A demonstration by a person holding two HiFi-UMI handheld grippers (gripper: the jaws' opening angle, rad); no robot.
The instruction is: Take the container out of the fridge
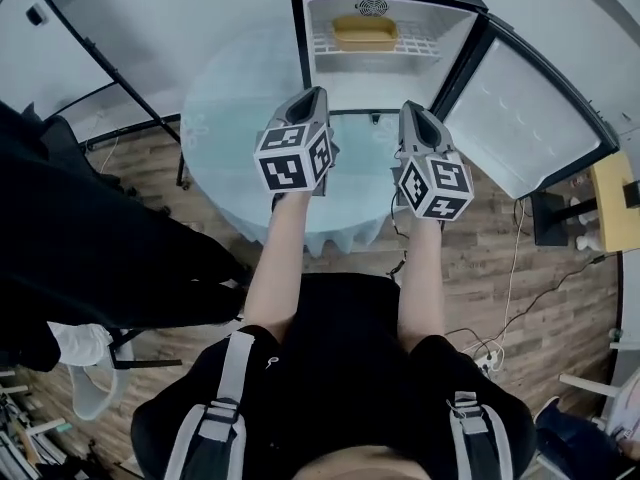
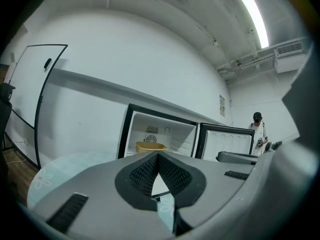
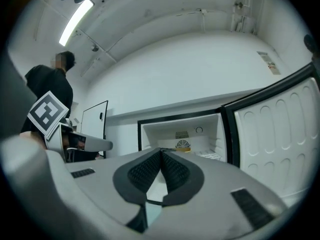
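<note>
At top centre, the yellow container (image 1: 364, 33) sits on the open fridge (image 1: 385, 6) shelf. Below it, left gripper (image 1: 312, 103) and right gripper (image 1: 411, 116) hover closed, both empty.

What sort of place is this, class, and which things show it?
Probably a lab or test room, not a home kitchen: a mini fridge stands open by a round glass table, a whiteboard stands by the wall, and cables trail over the wooden floor.
</note>
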